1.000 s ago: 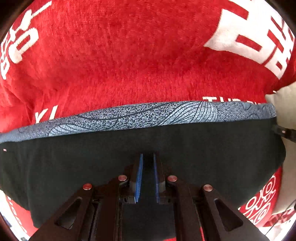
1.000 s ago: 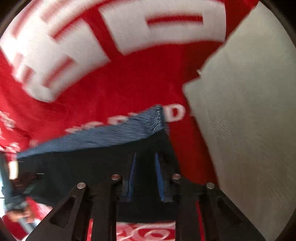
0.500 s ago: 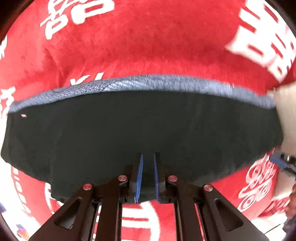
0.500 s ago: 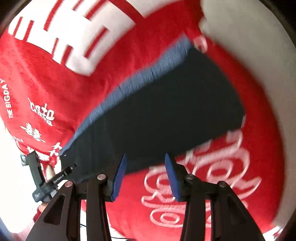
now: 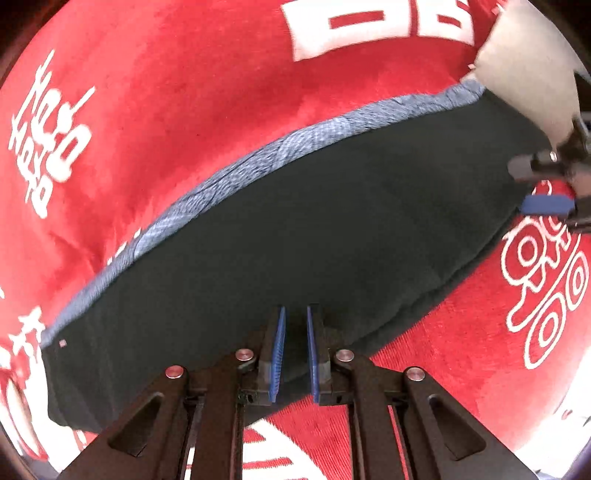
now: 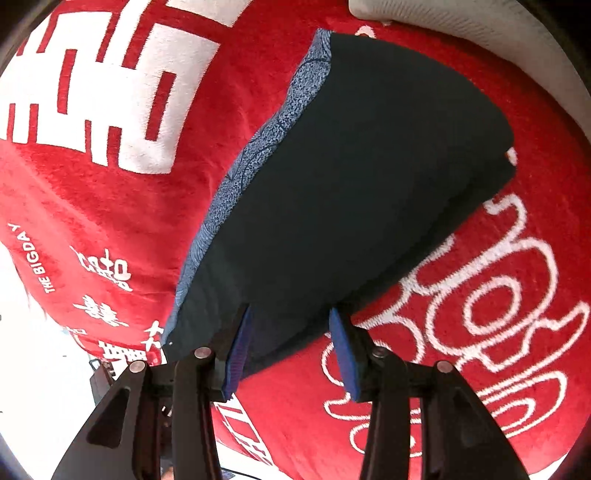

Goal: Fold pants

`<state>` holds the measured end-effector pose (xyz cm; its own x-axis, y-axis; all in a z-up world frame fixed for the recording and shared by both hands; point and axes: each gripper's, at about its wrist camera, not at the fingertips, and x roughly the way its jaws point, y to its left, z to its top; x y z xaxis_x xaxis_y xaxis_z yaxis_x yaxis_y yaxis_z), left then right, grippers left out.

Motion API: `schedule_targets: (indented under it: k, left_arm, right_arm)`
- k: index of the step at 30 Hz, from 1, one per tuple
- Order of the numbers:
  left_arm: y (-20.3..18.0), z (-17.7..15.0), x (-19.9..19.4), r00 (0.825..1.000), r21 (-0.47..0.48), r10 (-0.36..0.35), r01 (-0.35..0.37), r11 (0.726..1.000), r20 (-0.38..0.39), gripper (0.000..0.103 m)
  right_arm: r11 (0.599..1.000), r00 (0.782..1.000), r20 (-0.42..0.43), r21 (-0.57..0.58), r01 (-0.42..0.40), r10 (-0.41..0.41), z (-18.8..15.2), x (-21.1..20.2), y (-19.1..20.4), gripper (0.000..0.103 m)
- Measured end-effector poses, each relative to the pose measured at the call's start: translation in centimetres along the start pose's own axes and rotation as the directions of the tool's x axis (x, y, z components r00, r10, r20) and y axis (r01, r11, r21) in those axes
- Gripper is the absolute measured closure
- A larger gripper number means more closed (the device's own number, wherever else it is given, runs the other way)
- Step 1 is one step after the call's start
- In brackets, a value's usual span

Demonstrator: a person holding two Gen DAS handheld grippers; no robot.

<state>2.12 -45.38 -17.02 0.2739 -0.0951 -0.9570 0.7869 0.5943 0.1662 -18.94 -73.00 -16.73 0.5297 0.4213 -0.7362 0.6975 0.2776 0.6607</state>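
Note:
The pants [image 5: 295, 236] are dark, nearly black, with a blue patterned band [image 5: 258, 155] along the far edge. They lie folded flat on a red blanket [image 5: 184, 92]. My left gripper [image 5: 294, 332] sits at their near edge, jaws almost closed with a narrow gap; whether cloth is pinched I cannot tell. My right gripper [image 6: 290, 325] is open, over the pants' [image 6: 351, 177] near end, holding nothing. It also shows in the left wrist view [image 5: 546, 184] at the pants' right end.
The red blanket [image 6: 110, 184] carries large white characters and loops on all sides of the pants. A pale grey cushion or cover [image 5: 524, 66] lies at the far right of the blanket, also seen in the right wrist view [image 6: 480, 29].
Both grippers have drawn back from the pants. The right gripper has opened and let the cloth go. More red blanket shows in front of both grippers.

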Motion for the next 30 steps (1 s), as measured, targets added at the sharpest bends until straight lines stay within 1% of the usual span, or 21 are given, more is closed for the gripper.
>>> schedule_targets:
  k: [1, 2, 3, 4, 6, 8, 9, 11, 12, 14, 15, 16, 17, 18, 19, 21, 23, 25, 27, 29, 30]
  left_arm:
    - [-0.3, -0.2, 0.1, 1.000, 0.016, 0.011, -0.011, 1.000, 0.003, 0.091]
    - [-0.6, 0.1, 0.6, 1.000, 0.036, 0.024, -0.025, 0.999, 0.006, 0.091]
    - [-0.9, 0.2, 0.8, 0.999, 0.045, 0.031, -0.031, 0.998, 0.008, 0.091]
    - [-0.7, 0.4, 0.9, 1.000, 0.045, 0.028, -0.028, 0.999, 0.007, 0.091]
    - [0.0, 0.6, 0.6, 1.000, 0.017, -0.011, 0.011, 1.000, -0.002, 0.091]
    - [1.1, 0.6, 0.7, 0.998, -0.005, -0.055, 0.055, 0.998, -0.010, 0.091]
    - [0.9, 0.5, 0.4, 0.998, -0.004, -0.062, 0.062, 0.998, -0.013, 0.091]
    - [0.7, 0.1, 0.6, 0.998, 0.009, -0.066, 0.067, 0.998, -0.023, 0.091]
    - [0.6, -0.3, 0.8, 0.997, 0.013, -0.066, 0.067, 0.998, -0.026, 0.091]
    - [0.3, -0.4, 0.6, 0.998, 0.016, -0.060, 0.060, 0.998, -0.026, 0.091]
    - [0.3, -0.4, 0.5, 0.998, 0.011, -0.058, 0.059, 0.998, -0.026, 0.091]
    - [0.4, -0.3, 0.5, 0.998, 0.003, -0.061, 0.061, 0.998, -0.026, 0.091]
    - [0.5, -0.3, 0.4, 0.997, -0.010, -0.066, 0.066, 0.998, -0.029, 0.091]
    - [0.7, -0.1, 0.6, 0.997, -0.021, -0.071, 0.070, 0.997, -0.031, 0.091]
    - [0.9, 0.0, 0.6, 0.997, -0.030, -0.075, 0.074, 0.997, -0.035, 0.091]
    - [1.2, 0.2, 0.9, 0.996, -0.046, -0.076, 0.074, 0.996, -0.044, 0.091]
    - [1.3, 0.5, 0.5, 0.995, -0.067, -0.086, 0.083, 0.994, -0.048, 0.091]
    - [1.6, 1.0, 0.0, 0.995, -0.086, -0.091, 0.088, 0.992, -0.036, 0.091]
    - [2.0, 1.8, -0.5, 0.995, -0.108, -0.099, 0.096, 0.989, -0.016, 0.091]
    - [2.5, 2.8, -0.9, 0.995, -0.137, -0.104, 0.103, 0.985, -0.001, 0.091]
    - [2.9, 3.4, -0.9, 0.995, -0.150, -0.104, 0.104, 0.983, 0.005, 0.091]
  right_arm:
    - [1.000, 1.000, 0.004, 0.010, -0.001, 0.001, 0.0, 0.0, -0.1, 0.058]
    - [1.000, 1.000, 0.007, 0.021, 0.006, -0.006, 0.1, 0.1, -0.2, 0.063]
    - [0.999, 1.000, 0.007, 0.035, 0.028, -0.028, 0.1, 0.3, -0.3, 0.081]
    - [0.998, 0.999, 0.007, 0.048, 0.038, -0.039, 0.2, 0.5, -0.4, 0.093]
    - [0.999, 1.000, 0.024, 0.049, 0.015, -0.016, 0.0, -0.2, -0.2, 0.097]
    - [1.000, 0.999, 0.035, 0.011, 0.014, -0.014, -0.6, -1.0, 0.6, 0.097]
    - [1.000, 0.999, 0.032, -0.002, 0.021, -0.021, -1.1, -1.2, 0.7, 0.097]
    - [0.999, 0.999, 0.017, -0.001, 0.040, -0.040, -1.7, -0.9, 0.3, 0.097]
    - [0.997, 0.997, 0.007, 0.004, 0.071, -0.071, -1.9, -0.4, -0.3, 0.097]
    - [0.997, 0.997, -0.008, 0.012, 0.078, -0.078, -1.9, 0.2, -0.9, 0.096]
    - [0.997, 0.997, -0.017, 0.002, 0.076, -0.076, -1.8, 0.1, -0.9, 0.091]
    - [0.996, 0.996, -0.023, -0.016, 0.090, -0.091, -1.6, 0.0, -0.7, 0.091]
    - [0.993, 0.993, -0.023, -0.040, 0.114, -0.115, -1.5, -0.4, -0.3, 0.080]
    - [0.984, 0.987, -0.009, -0.088, 0.156, -0.157, -1.3, -1.1, 0.6, 0.073]
    - [0.977, 0.984, 0.007, -0.123, 0.175, -0.176, -1.3, -1.7, 1.2, 0.072]
    - [0.954, 0.975, 0.073, -0.205, 0.219, -0.208, -1.0, -3.7, 2.9, 0.072]
    - [0.925, 0.956, 0.147, -0.252, 0.286, -0.256, -0.4, -5.1, 4.1, 0.072]
    - [0.874, 0.916, 0.233, -0.293, 0.387, -0.327, 1.3, -6.0, 5.4, 0.072]
    - [0.840, 0.890, 0.274, -0.316, 0.441, -0.364, 3.5, -5.8, 6.2, 0.071]
    - [0.826, 0.884, 0.283, -0.334, 0.455, -0.372, 5.9, -5.3, 6.3, 0.071]
    - [0.794, 0.861, 0.291, -0.343, 0.501, -0.417, 7.3, -4.3, 6.4, 0.070]
